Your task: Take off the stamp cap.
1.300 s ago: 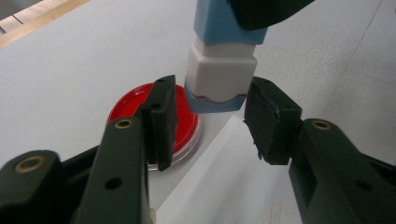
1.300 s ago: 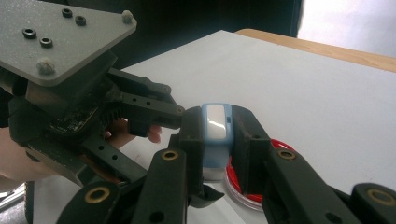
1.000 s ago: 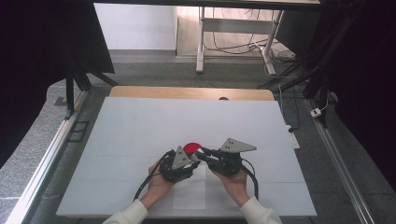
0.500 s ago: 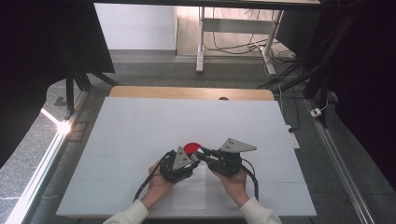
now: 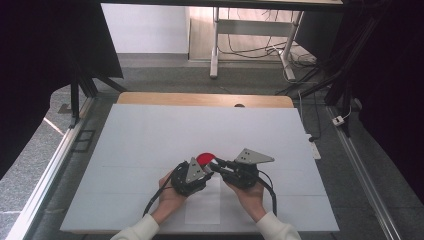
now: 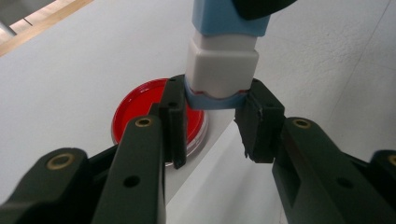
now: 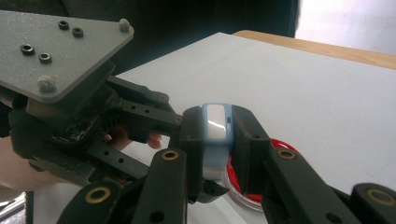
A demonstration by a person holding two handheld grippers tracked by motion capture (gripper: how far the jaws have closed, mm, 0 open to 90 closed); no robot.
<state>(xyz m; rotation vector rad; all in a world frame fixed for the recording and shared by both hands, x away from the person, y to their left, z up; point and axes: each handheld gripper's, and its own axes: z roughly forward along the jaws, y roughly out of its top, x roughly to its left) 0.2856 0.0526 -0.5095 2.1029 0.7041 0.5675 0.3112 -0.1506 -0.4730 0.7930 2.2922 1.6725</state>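
- High view: a person's two hands reach in from the bottom edge over a white tabletop (image 5: 150, 135), each holding a black two-jaw gripper; the two grippers meet near the middle of the table's near half.
- Left gripper (image 5: 209, 171) and right gripper (image 5: 216, 162) point toward each other, tips almost touching, just beside a round red shallow dish with a clear rim (image 5: 205, 158) that lies flat on the table.
- Left gripper view: the left gripper (image 6: 215, 105) has its jaws set narrowly on either side of a small light-blue and white block-shaped object (image 6: 223, 65), at the blue band at its lower end. Whether the pads press it or only sit beside it is hard to tell.
- The red dish (image 6: 140, 112) lies on the table behind the left jaw, partly hidden by it.
- Right gripper view: the right gripper (image 7: 215, 128) is clamped on the same blue and white object (image 7: 215, 140), one pad against each side.
- The left gripper's body and grey three-cornered plate (image 7: 51, 51) sit close on the left, and the red dish (image 7: 243, 179) shows below the jaws.
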